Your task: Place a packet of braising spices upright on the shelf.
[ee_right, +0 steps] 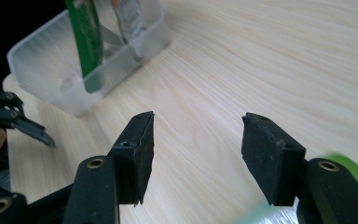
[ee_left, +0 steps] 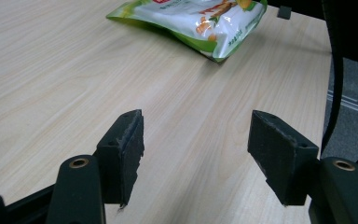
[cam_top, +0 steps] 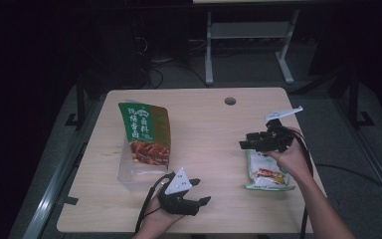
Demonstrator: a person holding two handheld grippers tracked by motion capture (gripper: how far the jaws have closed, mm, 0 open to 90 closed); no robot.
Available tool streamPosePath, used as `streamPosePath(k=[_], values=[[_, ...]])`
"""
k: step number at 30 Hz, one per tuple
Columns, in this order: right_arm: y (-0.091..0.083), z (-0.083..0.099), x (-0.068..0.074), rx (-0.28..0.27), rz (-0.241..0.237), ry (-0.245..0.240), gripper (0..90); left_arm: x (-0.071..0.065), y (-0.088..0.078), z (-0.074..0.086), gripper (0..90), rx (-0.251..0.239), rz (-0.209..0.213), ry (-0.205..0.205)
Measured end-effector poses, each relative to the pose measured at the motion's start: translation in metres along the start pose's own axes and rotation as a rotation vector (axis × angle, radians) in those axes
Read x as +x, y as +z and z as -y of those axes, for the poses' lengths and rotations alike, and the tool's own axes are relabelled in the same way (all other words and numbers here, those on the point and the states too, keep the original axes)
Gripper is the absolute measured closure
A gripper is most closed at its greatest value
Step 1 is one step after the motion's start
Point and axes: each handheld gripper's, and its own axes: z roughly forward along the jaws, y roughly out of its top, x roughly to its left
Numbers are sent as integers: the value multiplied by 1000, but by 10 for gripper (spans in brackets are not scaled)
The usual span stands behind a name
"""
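High view looks down on a light wooden table. At its left stands a clear plastic bin with a tall green snack bag set upright in it, printed with pale characters and a picture of reddish food. At the right, near the table's edge, a smaller white-and-green pouch lies flat on the wood.

The left gripper rests low at the near edge, just in front of the bin, its jaws pointing toward the right. In the left gripper view its jaws stand spread with nothing but bare tabletop between them, and the white-and-green pouch lies well ahead, apart from them.

The right gripper hangs above the far end of the pouch, pointing left across the table. In the right gripper view its jaws are spread too, empty, with wood grain between them; a blurred green edge of the pouch shows beside the right-hand jaw. The clear bin sits farther off, and the left gripper shows at the picture's left edge.
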Motion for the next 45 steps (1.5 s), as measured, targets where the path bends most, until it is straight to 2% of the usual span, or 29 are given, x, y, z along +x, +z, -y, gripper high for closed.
streamPosePath(k=[8, 22, 27, 29, 32, 34, 36, 38, 40, 45], values=[[-26, 28, -19, 32, 70, 54, 419, 2, 0, 0, 338, -4, -11, -12], [-55, 80, -61, 75, 246, 217, 422, 0, 1, 1, 334, 4, -18, -11], [-58, 94, -73, 85, 275, 290, 432, 0, 3, 1, 332, 5, -17, -14], [-58, 100, -76, 88, 276, 306, 450, 0, 3, 1, 332, 6, -15, -14], [-56, 106, -79, 90, 239, 343, 537, 0, 4, 1, 332, 7, -12, -18], [-56, 109, -80, 68, 190, 373, 633, 0, 5, 1, 332, 9, -9, -20], [-55, 110, -81, 64, 166, 390, 711, 0, 6, 1, 332, 12, -8, -19], [-55, 111, -81, 52, 134, 413, 827, -1, 7, 1, 333, 10, -5, -23], [-55, 109, -79, 52, 115, 414, 886, -1, 8, 1, 333, 10, -4, -20], [-54, 103, -67, 96, 137, 366, 895, 0, 10, 0, 333, 7, 8, -37]])
